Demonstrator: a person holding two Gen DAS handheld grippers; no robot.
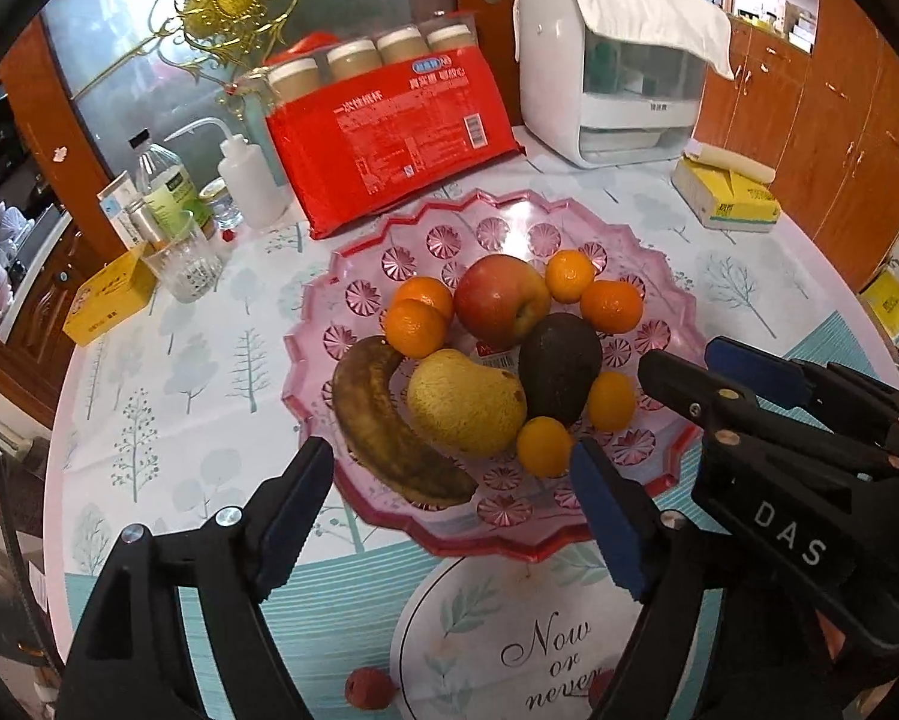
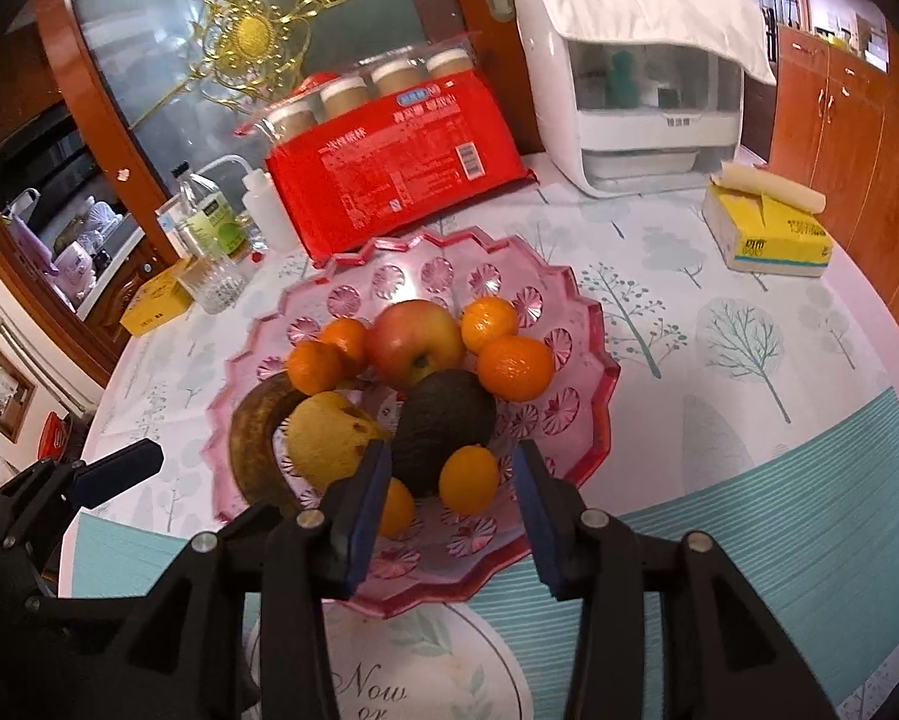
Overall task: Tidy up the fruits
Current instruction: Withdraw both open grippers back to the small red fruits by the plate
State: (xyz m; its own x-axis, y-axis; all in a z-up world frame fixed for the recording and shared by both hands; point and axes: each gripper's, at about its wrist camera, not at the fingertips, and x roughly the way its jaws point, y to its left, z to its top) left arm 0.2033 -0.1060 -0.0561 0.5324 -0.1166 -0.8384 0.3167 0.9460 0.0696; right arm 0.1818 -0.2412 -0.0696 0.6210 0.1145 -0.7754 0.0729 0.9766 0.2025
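Your left gripper and right gripper hang wide apart and empty at the near rim of the pink tray, which holds banana, apple, avocado and oranges.

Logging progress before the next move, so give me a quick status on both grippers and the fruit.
Left gripper open, empty. Right gripper open, empty, jaws by a small orange. Fruit piled on the pink tray; one red lychee loose on the table. Nothing blocking.
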